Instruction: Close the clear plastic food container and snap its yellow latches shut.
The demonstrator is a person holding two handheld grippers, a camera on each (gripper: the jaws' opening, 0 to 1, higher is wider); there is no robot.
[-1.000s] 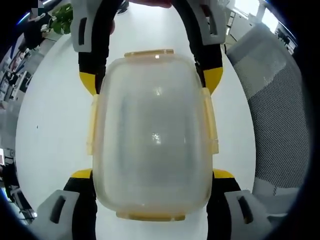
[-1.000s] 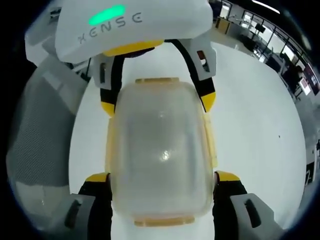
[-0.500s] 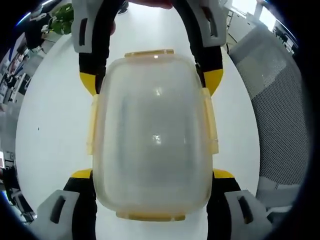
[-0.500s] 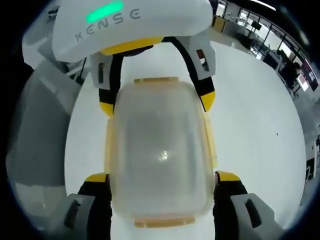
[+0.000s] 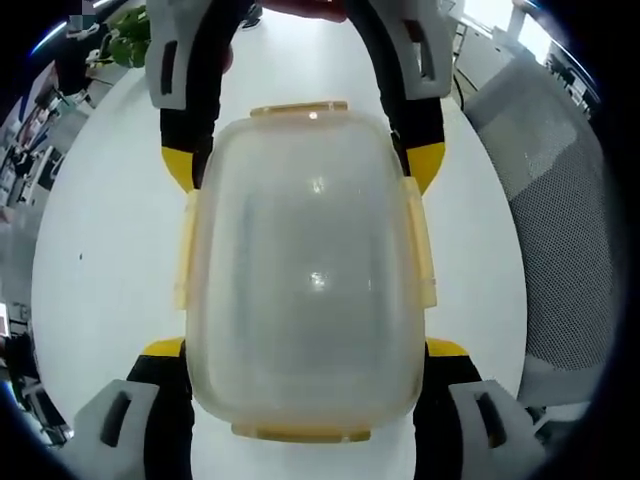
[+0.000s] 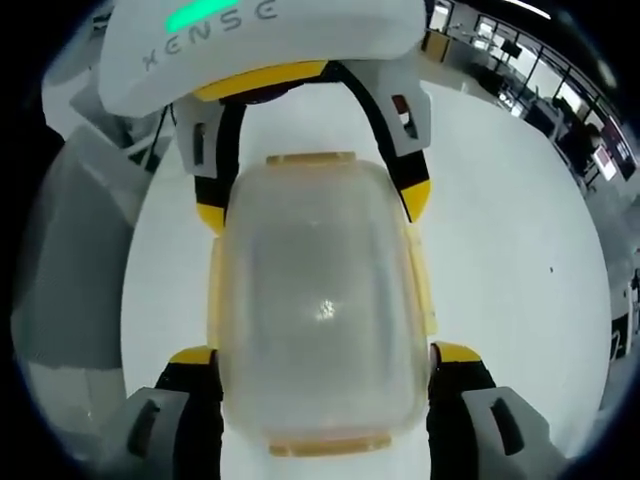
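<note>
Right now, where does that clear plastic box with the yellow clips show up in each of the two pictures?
Left gripper view: the clear container sits in the middle, between the tool tips at the bottom and top.
Right gripper view: again in the middle, slightly lower.
Shared landmark: the white table beneath it in both.

Clear lidded container point(image 5: 305, 275), yellow latches point(image 5: 418, 240) along its sides, on white table point(image 5: 100, 270)
</note>
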